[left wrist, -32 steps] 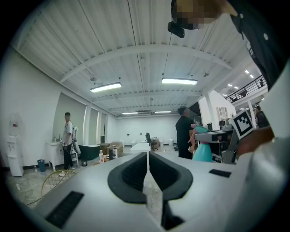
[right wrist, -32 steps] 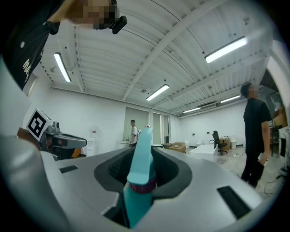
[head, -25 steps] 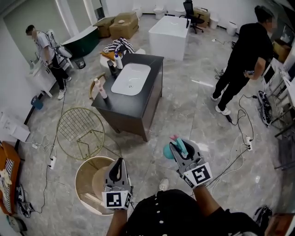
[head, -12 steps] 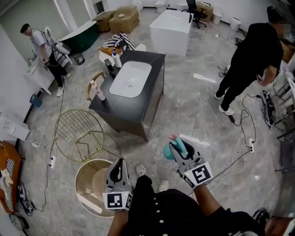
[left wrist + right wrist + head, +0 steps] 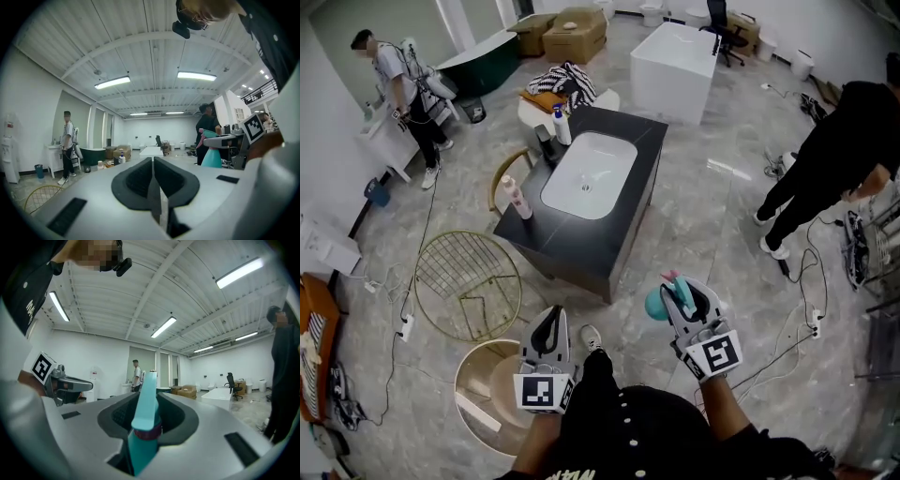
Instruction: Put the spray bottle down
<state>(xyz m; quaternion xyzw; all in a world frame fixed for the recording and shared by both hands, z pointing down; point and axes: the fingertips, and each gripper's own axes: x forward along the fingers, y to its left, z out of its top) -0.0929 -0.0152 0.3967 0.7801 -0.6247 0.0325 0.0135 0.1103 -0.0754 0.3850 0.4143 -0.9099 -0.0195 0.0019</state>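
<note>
A teal spray bottle (image 5: pixel 659 302) with a pink trigger hangs over the floor, and my right gripper (image 5: pixel 682 292) is shut on its neck. In the right gripper view the bottle's head (image 5: pixel 146 405) stands upright between the two dark pads. My left gripper (image 5: pixel 548 332) is level at the lower left, shut and empty; the left gripper view shows its pads (image 5: pixel 140 176) pressed together. From that view the bottle (image 5: pixel 212 155) shows at the right. A dark vanity (image 5: pixel 581 251) with a white basin (image 5: pixel 587 175) stands ahead of both grippers.
A pink bottle (image 5: pixel 517 197) and a white one (image 5: pixel 561 123) stand on the vanity. A gold wire table (image 5: pixel 469 281) and a round beige tub (image 5: pixel 480 377) are at the left. One person stands at the right (image 5: pixel 834 150), another far left (image 5: pixel 403 89). Cables (image 5: pixel 787 328) trail over the floor.
Both grippers have travelled forward toward the vanity, which now sits nearer and more central. The right gripper keeps its hold on the bottle. The person at the right has shifted toward the edge.
</note>
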